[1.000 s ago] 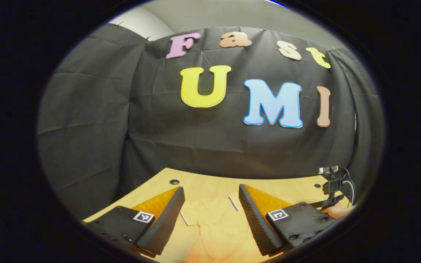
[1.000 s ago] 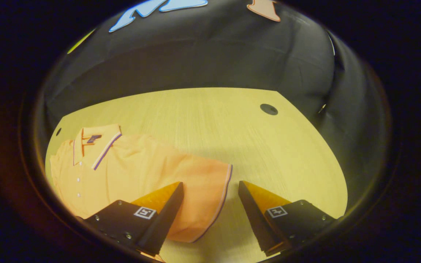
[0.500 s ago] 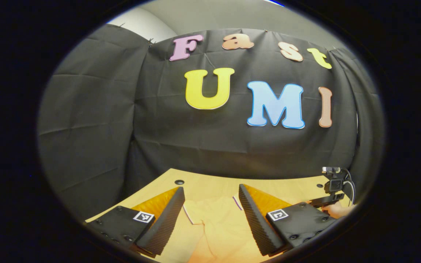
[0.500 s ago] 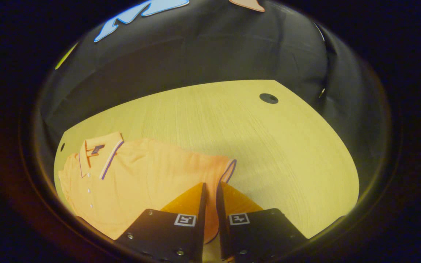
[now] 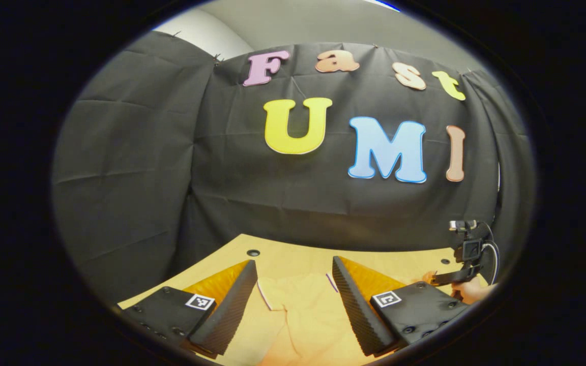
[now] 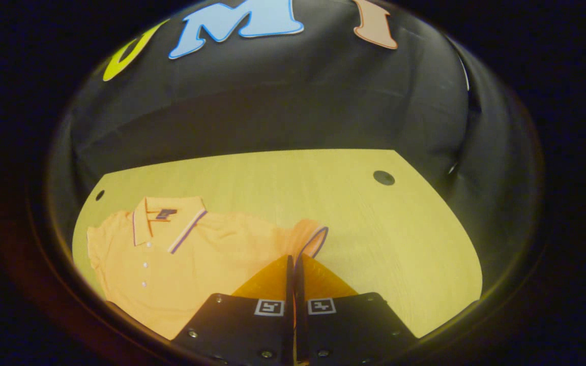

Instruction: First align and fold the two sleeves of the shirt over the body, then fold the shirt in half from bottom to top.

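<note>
In the right gripper view, the right gripper [image 6: 293, 264] had its fingers pressed together on the right sleeve [image 6: 309, 238] of the orange shirt [image 6: 191, 254], the sleeve's striped cuff curling up just past the fingertips. The shirt lay flat on the desk [image 6: 374, 229], spread to the left of the fingers, collar [image 6: 168, 223] farther back with its buttons running toward the near edge. Beyond it the pale wood ran to a dark round hole [image 6: 383, 177] near the far corner.

In the left gripper view, the left gripper [image 5: 294, 277] held its fingers wide apart with nothing between them, above orange cloth. To the far right, a hand [image 5: 468, 290] held the other gripper's body, with a small camera on top. Behind stood the black cloth wall [image 5: 283, 203].
</note>
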A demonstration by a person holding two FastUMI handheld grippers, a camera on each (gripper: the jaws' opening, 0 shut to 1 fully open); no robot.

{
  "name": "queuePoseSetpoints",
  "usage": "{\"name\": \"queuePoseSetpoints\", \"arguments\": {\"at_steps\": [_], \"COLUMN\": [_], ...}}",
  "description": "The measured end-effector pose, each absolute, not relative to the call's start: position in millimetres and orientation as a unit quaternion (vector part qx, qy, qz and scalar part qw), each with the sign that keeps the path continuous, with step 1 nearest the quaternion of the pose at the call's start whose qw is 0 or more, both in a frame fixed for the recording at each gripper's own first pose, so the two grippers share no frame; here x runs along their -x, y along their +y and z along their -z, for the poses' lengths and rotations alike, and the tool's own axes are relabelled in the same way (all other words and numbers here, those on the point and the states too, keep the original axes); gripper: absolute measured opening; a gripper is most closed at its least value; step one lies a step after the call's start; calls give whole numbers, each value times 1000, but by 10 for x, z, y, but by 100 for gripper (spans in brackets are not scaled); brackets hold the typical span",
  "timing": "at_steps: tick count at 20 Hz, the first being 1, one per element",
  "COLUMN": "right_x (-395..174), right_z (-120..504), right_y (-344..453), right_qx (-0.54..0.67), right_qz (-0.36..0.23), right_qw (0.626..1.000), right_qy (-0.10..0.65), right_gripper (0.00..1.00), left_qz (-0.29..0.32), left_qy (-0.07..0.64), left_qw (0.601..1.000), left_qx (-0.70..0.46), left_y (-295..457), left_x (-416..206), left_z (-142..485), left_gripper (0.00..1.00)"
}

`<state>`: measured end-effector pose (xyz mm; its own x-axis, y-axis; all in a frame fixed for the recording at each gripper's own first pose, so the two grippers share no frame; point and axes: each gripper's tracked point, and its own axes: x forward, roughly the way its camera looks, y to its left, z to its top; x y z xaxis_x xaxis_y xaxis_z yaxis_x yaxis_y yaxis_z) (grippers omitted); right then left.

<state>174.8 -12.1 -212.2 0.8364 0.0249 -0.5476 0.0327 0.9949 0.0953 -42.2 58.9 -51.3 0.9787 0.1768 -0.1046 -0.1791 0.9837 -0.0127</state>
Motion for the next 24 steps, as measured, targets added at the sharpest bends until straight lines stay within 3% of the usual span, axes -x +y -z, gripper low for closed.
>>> {"name": "queuePoseSetpoints", "arguments": {"at_steps": [2,9,10,12,19,20,21,22,23,24], "right_x": [-1715,-1609,-1602,-1583,-1461,-1421,-1382,-1349,-1298,-1259], "right_z": [2038,2101,2127,2227,2299,2271,2243,2208,2158,2104], "right_y": [88,740,812,887,967,992,978,971,993,1024], "right_qx": [-36,11,12,17,16,9,6,5,-1,-9], "right_qz": [-24,-97,-103,-107,-101,-101,-96,-90,-89,-87], "right_qw": [959,953,951,947,941,941,942,944,945,947], "right_qy": [280,287,290,303,324,322,320,318,315,311], "right_gripper": [6,2,6,2,8,17,42,45,53,68], "left_qz": [-91,-96,-96,-91,-69,-64,-58,-52,-45,-38], "left_qy": [49,53,54,60,75,77,80,83,85,89], "left_qw": [995,994,994,994,995,995,995,995,995,995], "left_qx": [13,11,11,15,21,16,13,11,10,11], "left_y": [609,829,874,960,1286,1318,1351,1373,1386,1398], "left_x": [441,382,368,319,-48,-127,-204,-272,-345,-416], "left_z": [521,633,661,732,1003,1035,1071,1116,1152,1200], "left_gripper": [97,97,97,97,98,98,98,97,97,98]}}
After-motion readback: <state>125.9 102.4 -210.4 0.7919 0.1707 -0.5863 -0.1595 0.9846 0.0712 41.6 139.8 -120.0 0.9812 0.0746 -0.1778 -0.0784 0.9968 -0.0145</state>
